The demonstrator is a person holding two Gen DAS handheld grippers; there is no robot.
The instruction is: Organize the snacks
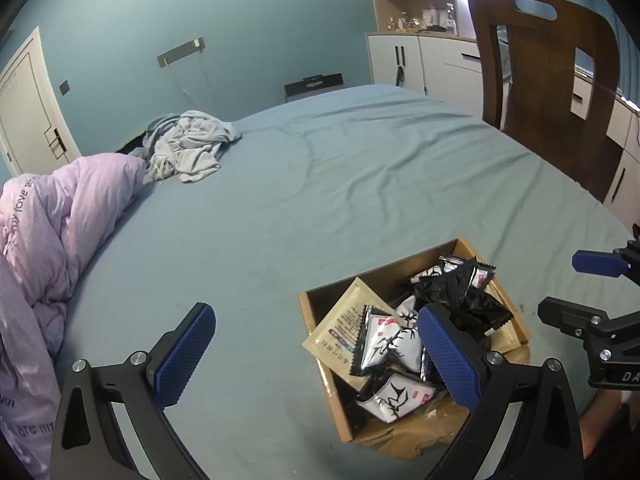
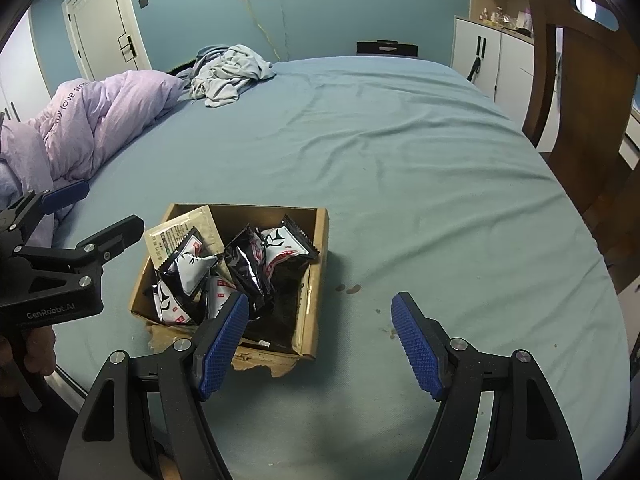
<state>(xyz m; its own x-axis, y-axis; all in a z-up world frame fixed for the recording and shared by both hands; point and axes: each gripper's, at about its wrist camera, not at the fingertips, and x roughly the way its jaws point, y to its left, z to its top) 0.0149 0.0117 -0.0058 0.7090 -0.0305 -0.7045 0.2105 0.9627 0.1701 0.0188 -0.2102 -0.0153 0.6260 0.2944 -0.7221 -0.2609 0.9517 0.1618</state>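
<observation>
The snack packets (image 2: 256,264) lie heaped inside the cardboard box (image 2: 316,280) on the bed (image 2: 420,168), gathered in one place (loosely), while near the box both the left hand-held gripper (image 1: 316,356) and right hand-held gripper (image 2: 320,340) hover wide open, holding nothing.

A bed (image 2: 400,152) with a grey-blue sheet fills the room; behind it a blue wall (image 2: 320,12); at its right a wooden chair (image 2: 580,100) and white cabinets (image 1: 404,60); at its left a white door (image 2: 104,20).

dim, bluish daylight | window glare upper right | fisheye-bent edges, dark corners
</observation>
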